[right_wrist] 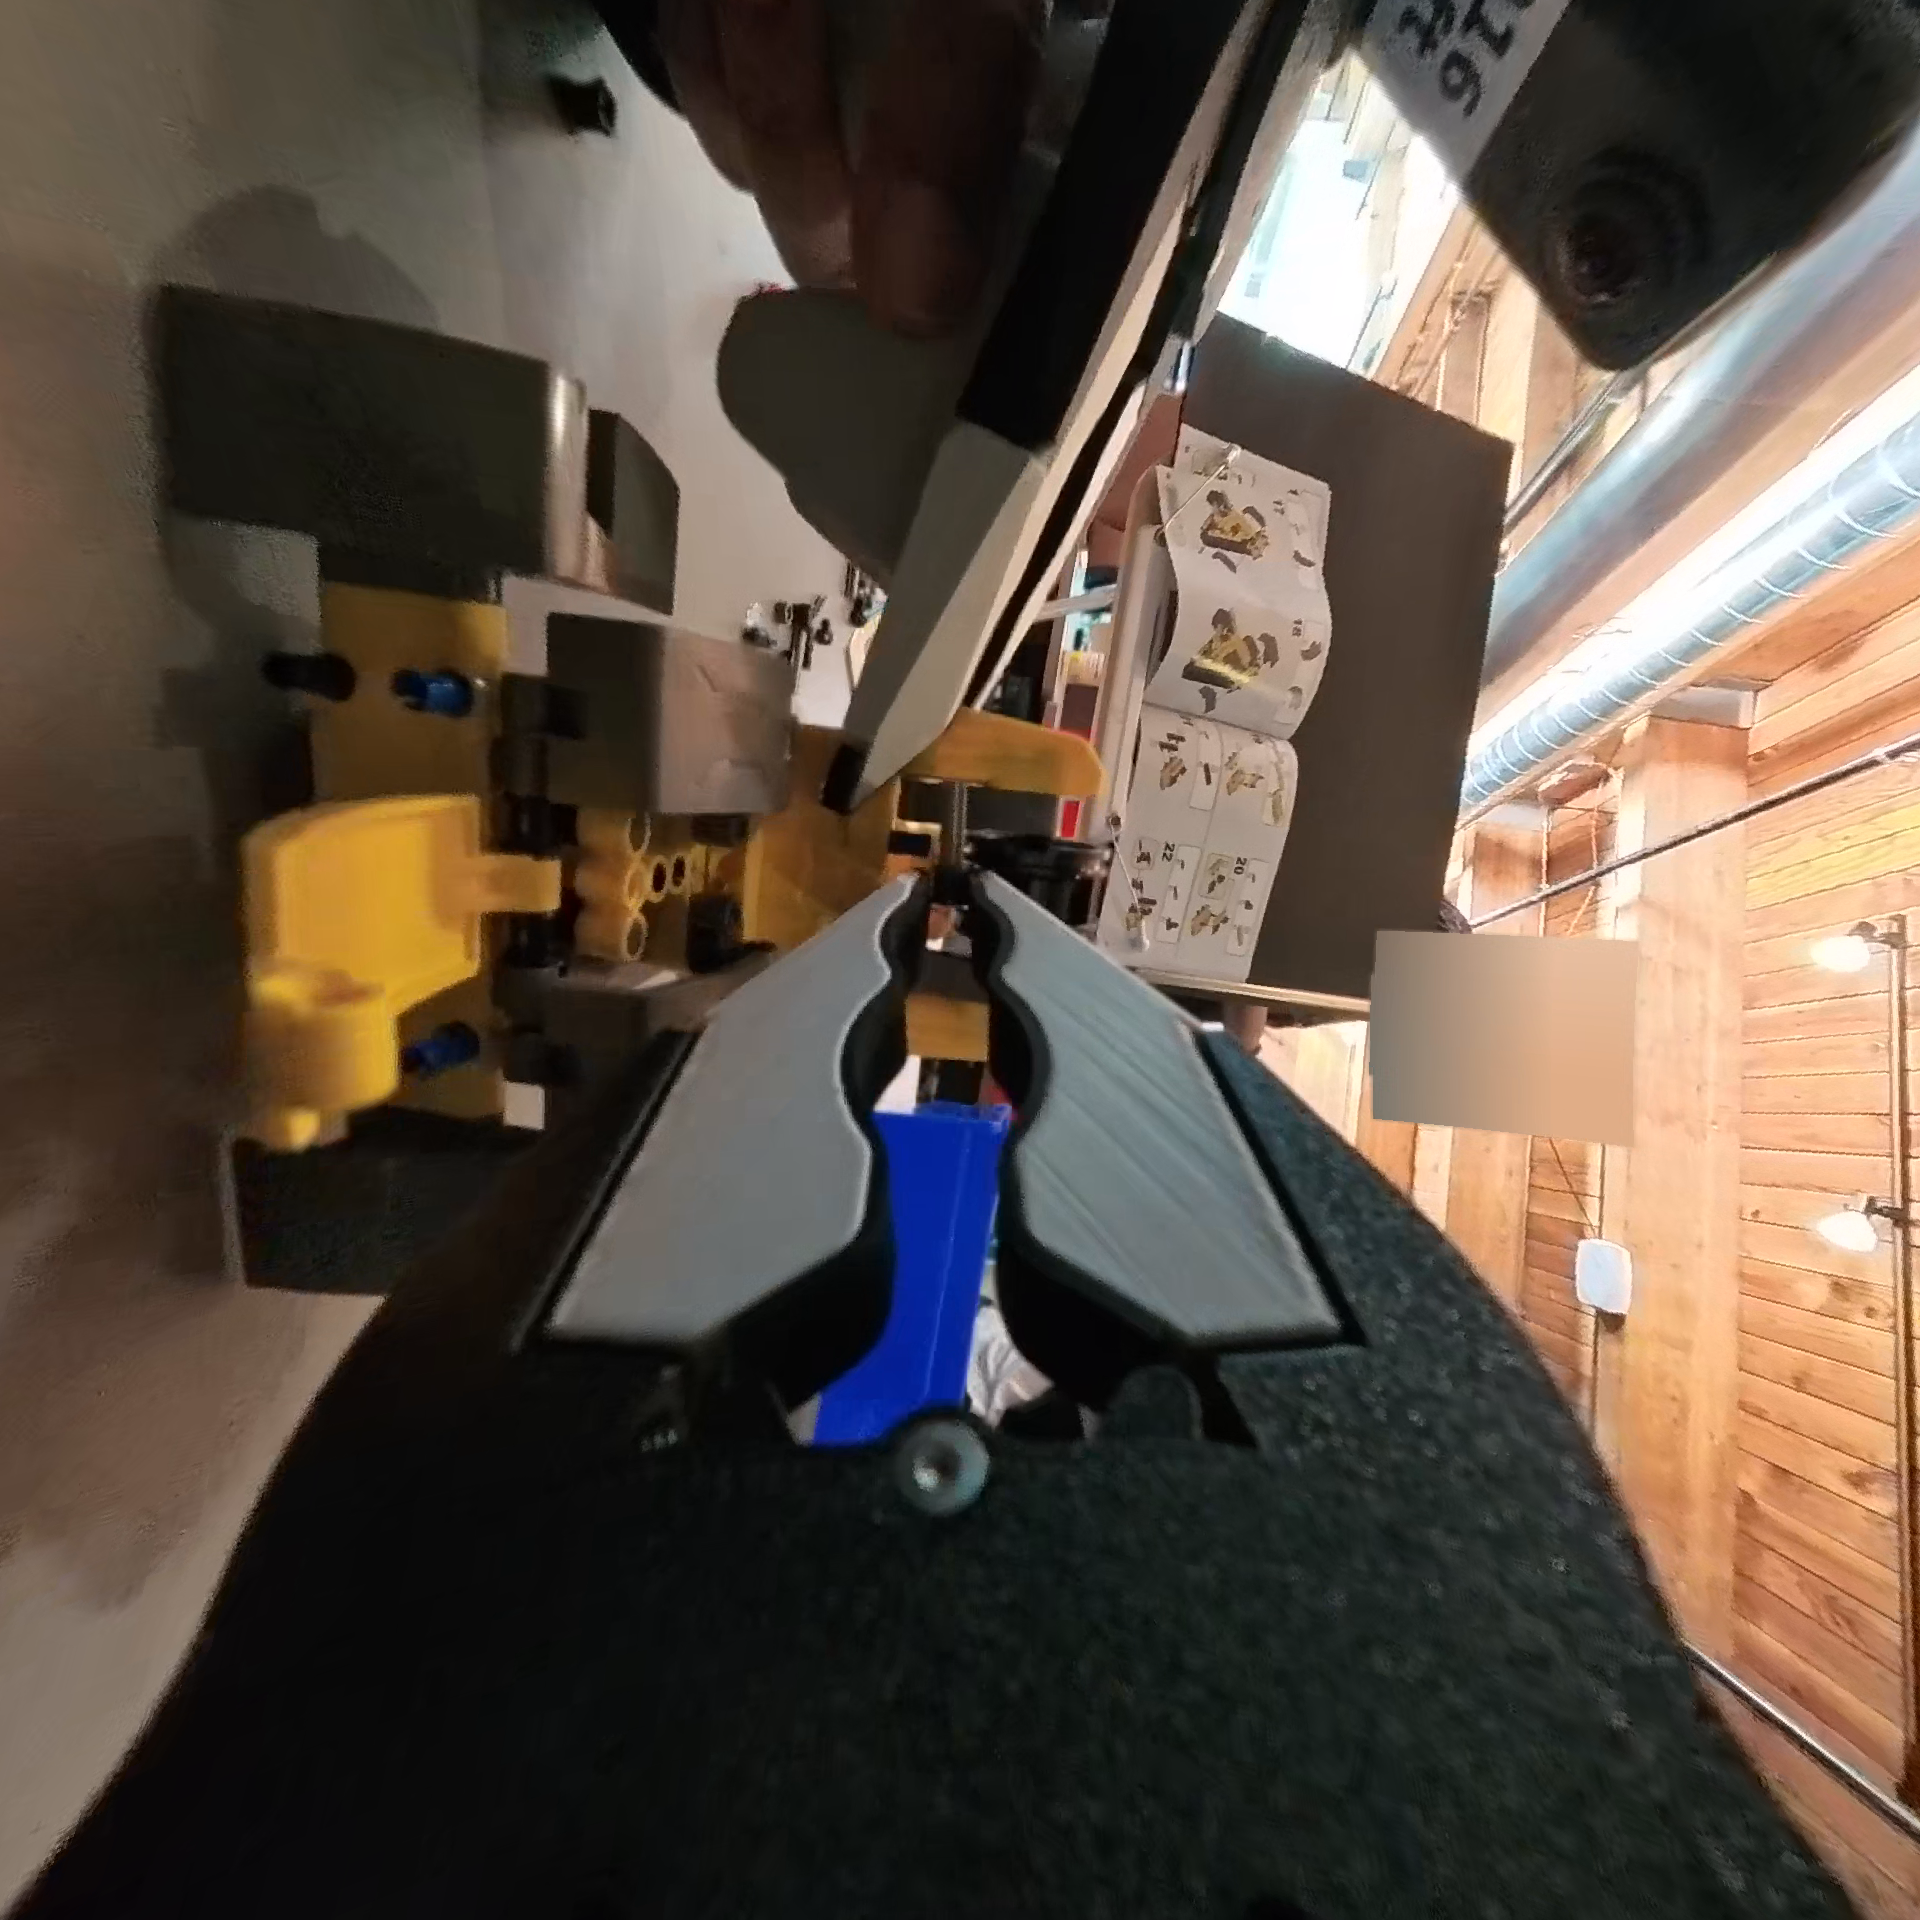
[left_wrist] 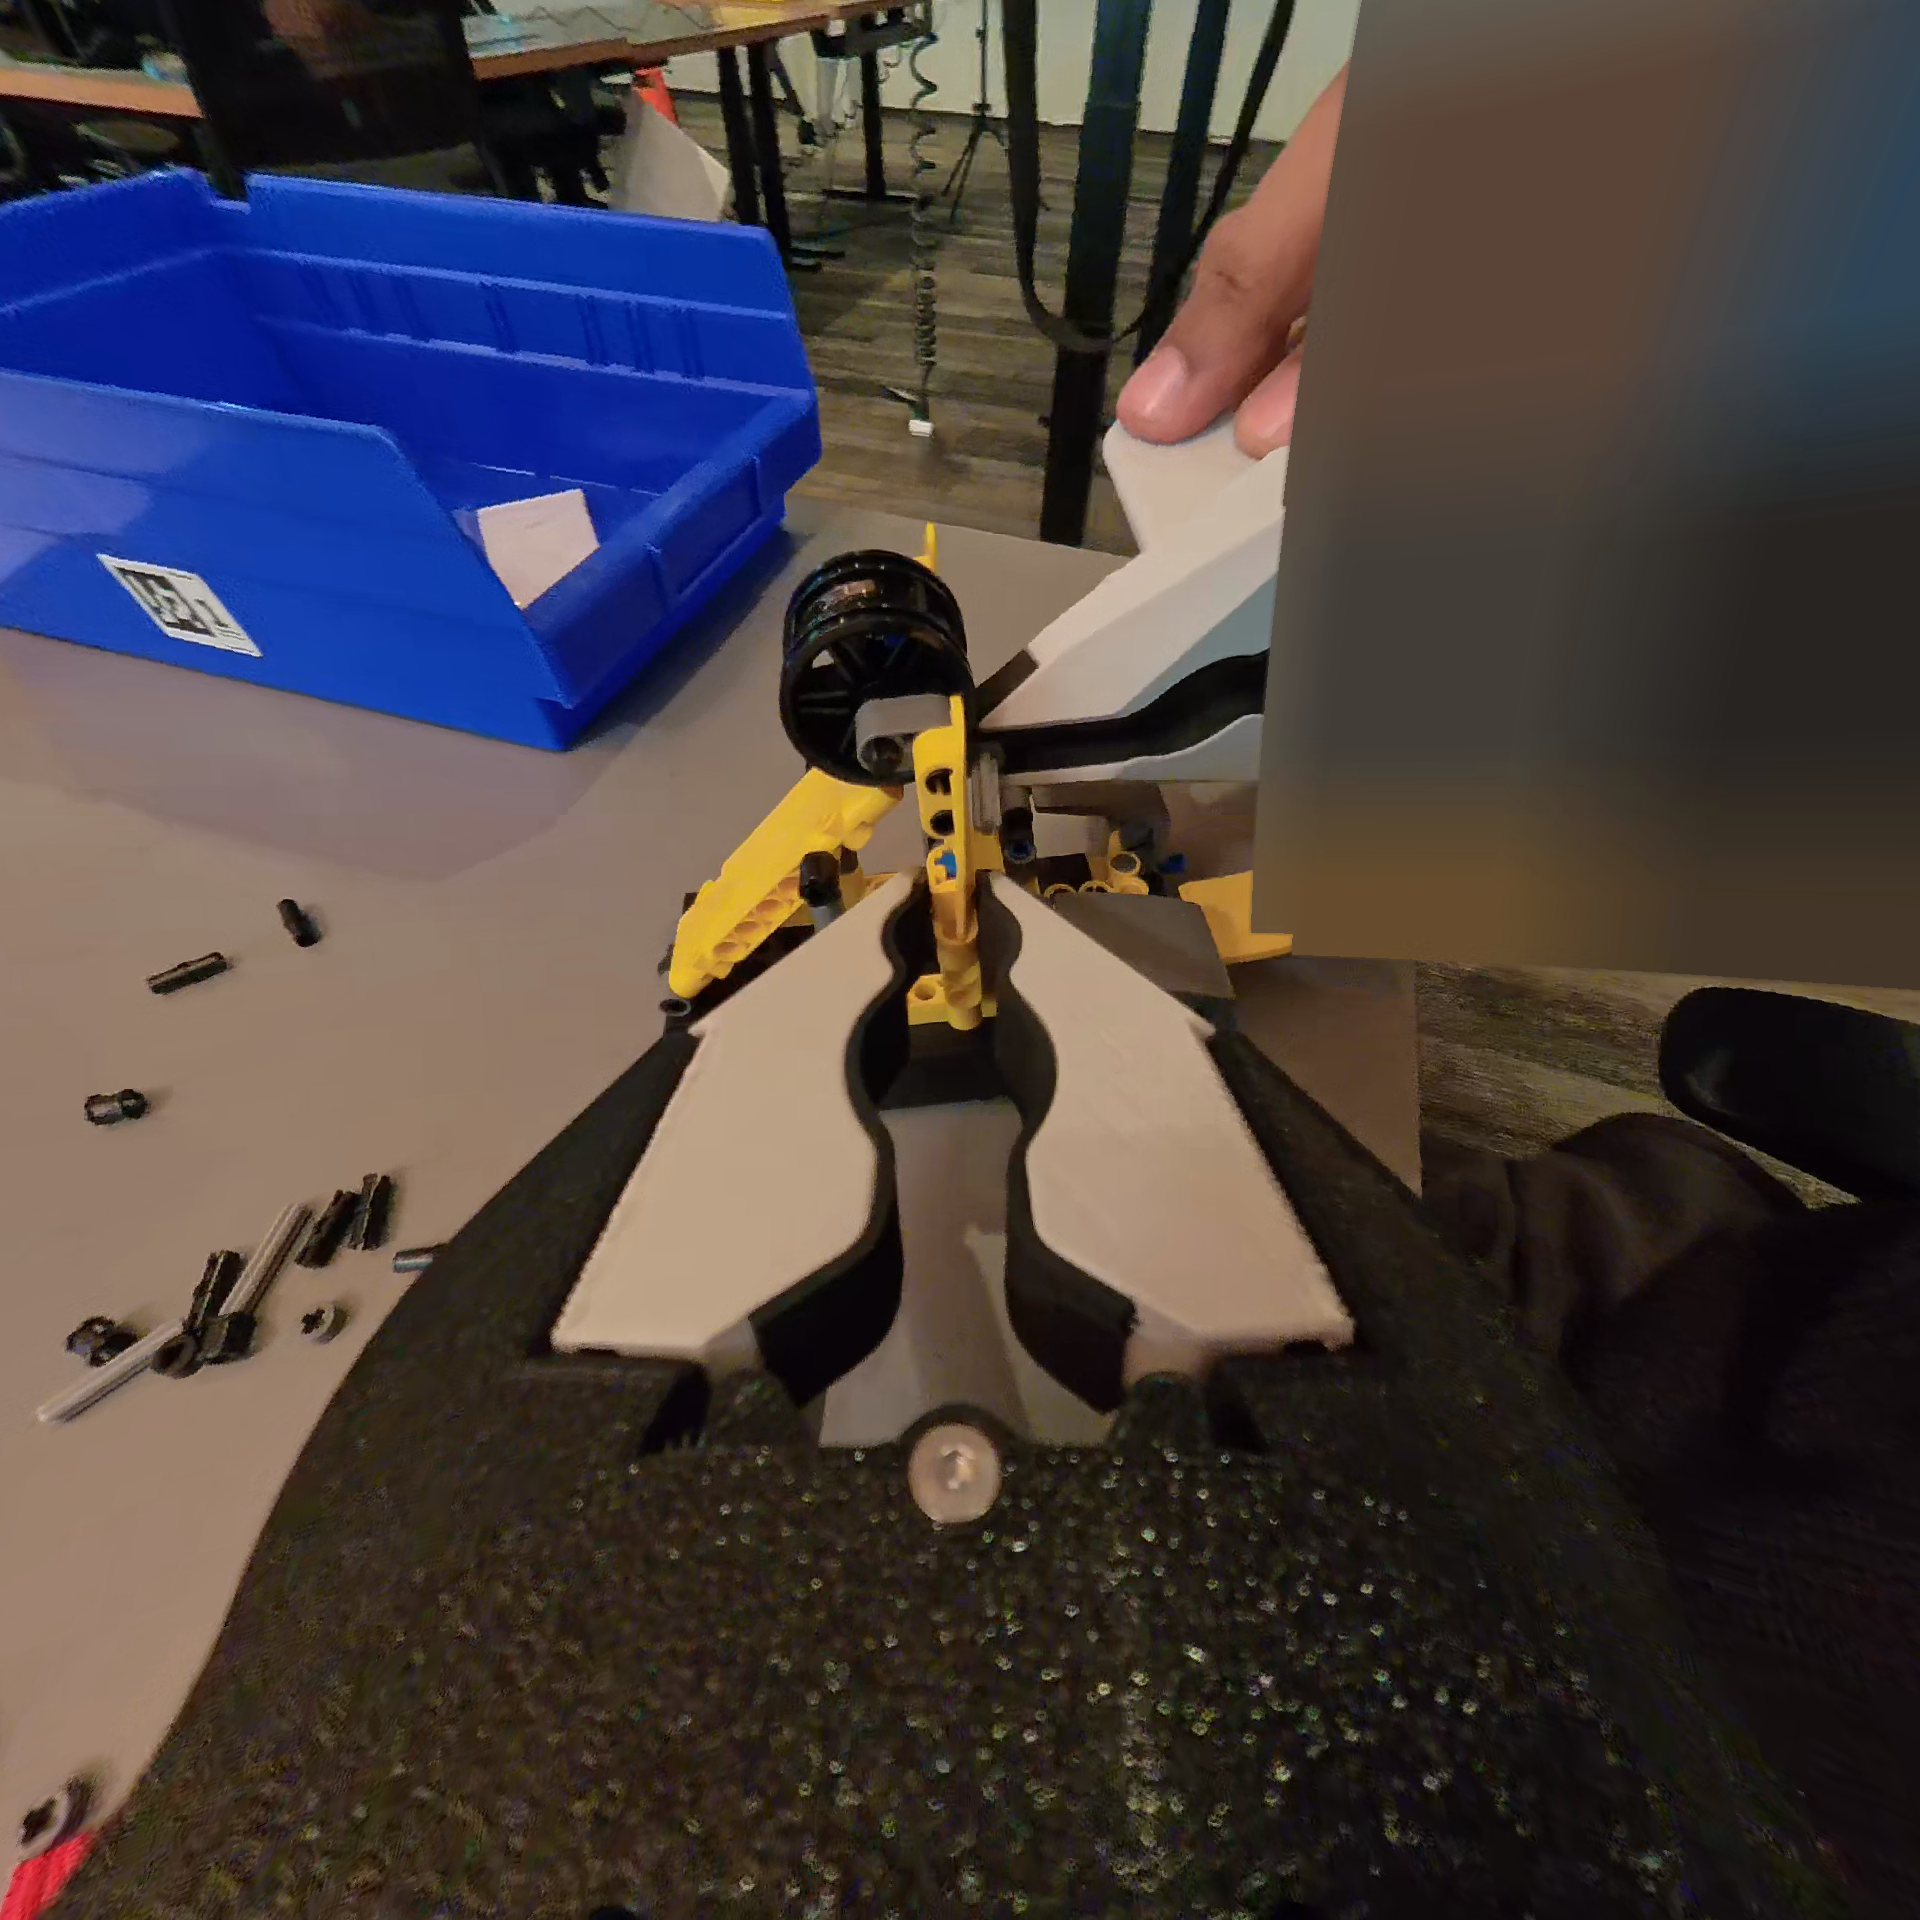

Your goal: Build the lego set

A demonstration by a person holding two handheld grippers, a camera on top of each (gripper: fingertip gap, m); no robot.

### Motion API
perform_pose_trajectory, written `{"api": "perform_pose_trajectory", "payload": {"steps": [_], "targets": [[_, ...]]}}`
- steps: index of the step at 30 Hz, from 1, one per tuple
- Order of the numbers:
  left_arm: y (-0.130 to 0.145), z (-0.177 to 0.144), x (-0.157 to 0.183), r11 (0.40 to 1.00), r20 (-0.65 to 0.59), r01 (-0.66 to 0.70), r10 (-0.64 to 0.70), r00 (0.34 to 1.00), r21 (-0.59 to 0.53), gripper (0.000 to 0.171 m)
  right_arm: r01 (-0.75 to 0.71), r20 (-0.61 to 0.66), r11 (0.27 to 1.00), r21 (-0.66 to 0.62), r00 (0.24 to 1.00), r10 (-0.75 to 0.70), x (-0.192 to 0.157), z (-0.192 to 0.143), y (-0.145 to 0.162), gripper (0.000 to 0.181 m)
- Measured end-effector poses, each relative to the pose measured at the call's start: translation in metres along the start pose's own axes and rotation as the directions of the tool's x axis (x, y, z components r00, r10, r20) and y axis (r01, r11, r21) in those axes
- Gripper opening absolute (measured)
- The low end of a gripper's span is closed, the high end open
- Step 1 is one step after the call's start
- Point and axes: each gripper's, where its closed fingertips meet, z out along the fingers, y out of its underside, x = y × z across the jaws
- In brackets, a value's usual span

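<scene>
A yellow and black toy brick model [left_wrist: 769, 883] stands on the grey table [left_wrist: 416, 987]. A black wheel [left_wrist: 873, 665] sits at its top. My left gripper [left_wrist: 954, 896] is shut on an upright yellow beam [left_wrist: 940, 790] of the model. My right gripper [left_wrist: 1132, 665] comes in from the right, its tips beside the wheel. In the right wrist view my right gripper [right_wrist: 945, 891] is shut on a thin grey axle [right_wrist: 956, 821] by the model [right_wrist: 416, 883]. The left gripper [right_wrist: 961, 582] reaches in from above and touches a yellow part.
A blue bin [left_wrist: 364, 436] stands at the back left with a grey card inside. Several small black and grey loose parts [left_wrist: 208, 1309] lie on the table's left. A hand [left_wrist: 1226, 343] holds the right gripper. An open instruction booklet [right_wrist: 1216, 707] stands behind the model. Both grippers' tips are close together, under 4 cm apart.
</scene>
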Motion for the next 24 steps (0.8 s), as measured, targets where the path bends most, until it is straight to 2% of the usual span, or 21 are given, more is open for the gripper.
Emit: {"api": "perform_pose_trajectory", "payload": {"steps": [12,24], "targets": [[-0.0005,0.0021,-0.0008,1.000,-0.090,-0.026,0.025,0.996,-0.002,0.007,0.083,-0.150,0.994,0.070,0.986,-0.072,-0.0024,-0.0030,-0.0009,0.006],[-0.0003,0.0021,-0.0022,1.000,-0.116,-0.012,0.011,0.993,-0.004,0.007,0.070,-0.143,0.995,0.072,0.988,-0.059,-0.0039,-0.0033,-0.0018,0.007]]}}
